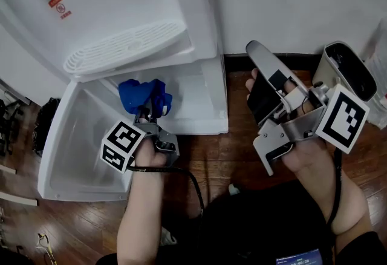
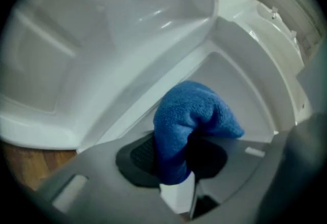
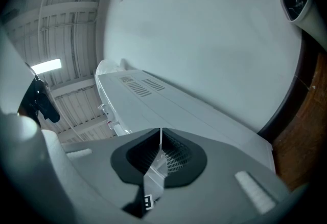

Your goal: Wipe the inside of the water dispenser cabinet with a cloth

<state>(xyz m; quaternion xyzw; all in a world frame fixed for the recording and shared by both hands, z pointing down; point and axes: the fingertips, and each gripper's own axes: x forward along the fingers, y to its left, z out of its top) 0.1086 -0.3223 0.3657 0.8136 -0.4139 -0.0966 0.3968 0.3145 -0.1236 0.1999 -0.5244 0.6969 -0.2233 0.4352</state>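
Note:
The blue cloth [image 1: 144, 95] hangs bunched from my left gripper [image 1: 145, 114], which is shut on it at the mouth of the white water dispenser's open cabinet [image 1: 199, 97]. In the left gripper view the cloth [image 2: 191, 115] folds over between the pads of the left gripper [image 2: 176, 155], with the white cabinet walls [image 2: 240, 90] just behind it. The cabinet door [image 1: 75, 149] is swung wide to the left. My right gripper [image 1: 255, 49] is held up at the right, away from the cabinet. In its own view the right gripper [image 3: 160, 138] is shut on nothing.
The dispenser's drip grille [image 1: 124, 46] juts out above the cabinet. White wall and black baseboard [image 1: 272, 59] run behind, over wooden floor [image 1: 211, 155]. A black cable [image 1: 184, 173] trails from the left gripper. Dark clutter [image 1: 45, 124] sits at the left edge.

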